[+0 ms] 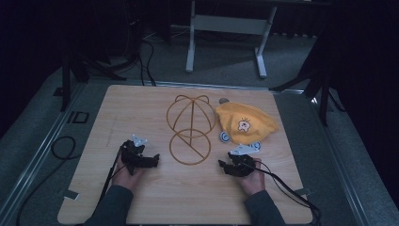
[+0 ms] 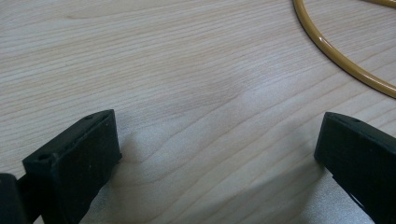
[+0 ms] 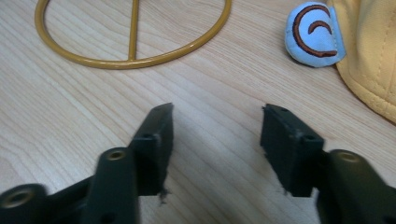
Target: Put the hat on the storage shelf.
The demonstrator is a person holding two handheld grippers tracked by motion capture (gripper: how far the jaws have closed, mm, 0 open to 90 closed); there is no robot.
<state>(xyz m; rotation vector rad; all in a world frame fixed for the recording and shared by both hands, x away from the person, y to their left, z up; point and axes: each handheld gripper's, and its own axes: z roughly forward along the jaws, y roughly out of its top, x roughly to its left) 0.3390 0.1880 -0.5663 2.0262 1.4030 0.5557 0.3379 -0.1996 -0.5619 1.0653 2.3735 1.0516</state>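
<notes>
Two hand-held grippers rested low over a pale wooden table [image 1: 155, 197], one at each side of a gold wire hat stand [image 1: 190, 129] that lay flat near the middle of the board. The left gripper [image 1: 151, 159] sat to the left of the stand's lower ring, its black jaws spread wide with nothing but bare wood grain between them; in the left gripper view a curve of the gold ring [image 2: 343, 63] crossed the upper right corner, apart from the jaws. The right gripper [image 1: 222, 165] sat to the right of that ring, its jaws also parted and empty, pointing toward the stand. A yellow cap [image 1: 244, 123] with a small cartoon patch lay on the table to the right of the stand, just beyond the right gripper, and a light blue ear-shaped flap [image 3: 314, 35] with a brown swirl stuck out from the cap's edge in the right gripper view, clear of the jaws. A person's hands and dark sleeves came in from the near edge of the table. Cables trailed from both grippers across the board.
</notes>
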